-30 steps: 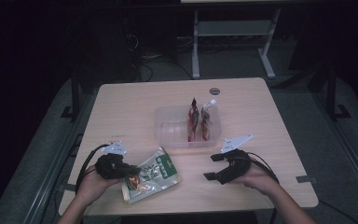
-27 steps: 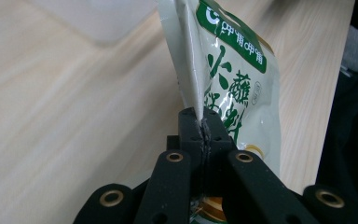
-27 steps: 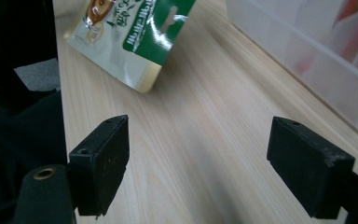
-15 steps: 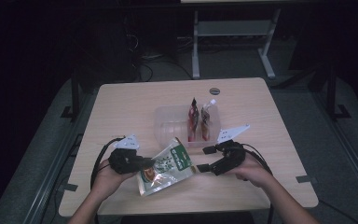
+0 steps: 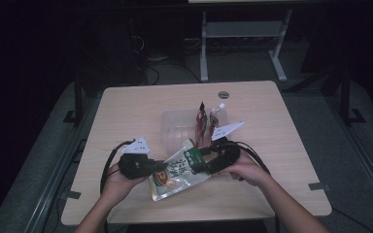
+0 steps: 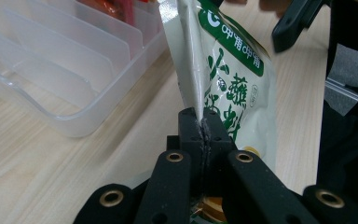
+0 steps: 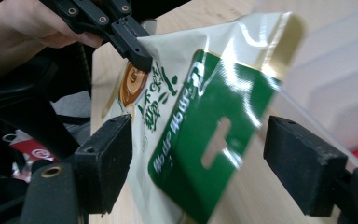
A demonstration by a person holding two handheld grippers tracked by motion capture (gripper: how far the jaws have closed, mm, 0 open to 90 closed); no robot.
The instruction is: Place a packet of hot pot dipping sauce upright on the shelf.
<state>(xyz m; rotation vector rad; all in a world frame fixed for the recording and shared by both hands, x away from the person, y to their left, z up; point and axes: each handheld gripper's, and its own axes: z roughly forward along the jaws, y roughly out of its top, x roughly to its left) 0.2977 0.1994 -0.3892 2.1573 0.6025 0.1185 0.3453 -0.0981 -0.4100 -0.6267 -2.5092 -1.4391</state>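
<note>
While the left gripper [image 6: 200, 126] pinches the snack pouch's [image 5: 177, 170] side seam, the right gripper [image 7: 196, 163] comes in wide open.
Lifted off the table [image 5: 126, 107] just before the clear divided tray [image 5: 175, 127], the pouch is steadied so its green header sits between the right jaws, likely for a second hold.

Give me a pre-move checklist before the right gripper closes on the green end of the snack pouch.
1. Left gripper clamped on the snack pouch edge: ok, jaws shut on the side seam.
2. Right gripper open around the pouch's green end: ok, one jaw on each side, not touching.
3. Pouch lifted off the table: cannot tell for its lower end.
4. Free slots in the clear divider tray: ok, left slots bare.
5. Standing packets clear of the pouch: cannot tell.
</note>
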